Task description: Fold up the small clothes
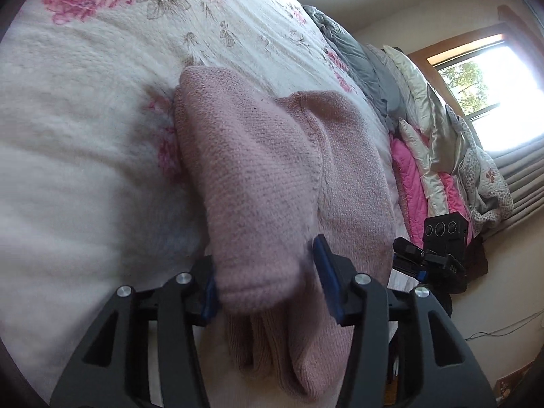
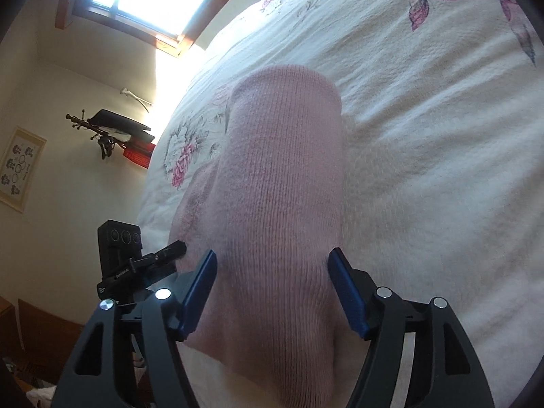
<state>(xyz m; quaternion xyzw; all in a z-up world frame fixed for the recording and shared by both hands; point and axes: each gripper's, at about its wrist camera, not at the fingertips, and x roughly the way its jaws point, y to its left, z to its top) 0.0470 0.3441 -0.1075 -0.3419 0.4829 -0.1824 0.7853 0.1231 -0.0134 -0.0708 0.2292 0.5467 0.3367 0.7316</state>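
Claws first: my left claw stands spread wide, a fold of the pink knit sweater lying between its blue pads. My right claw gapes too, straddling the sweater without pinching. Sweater rests on the floral bedspread, bedding pile beyond it.

Pink knit garment between gripper fingers

Blown-out window glare; foreground blurred; fisheye edges.
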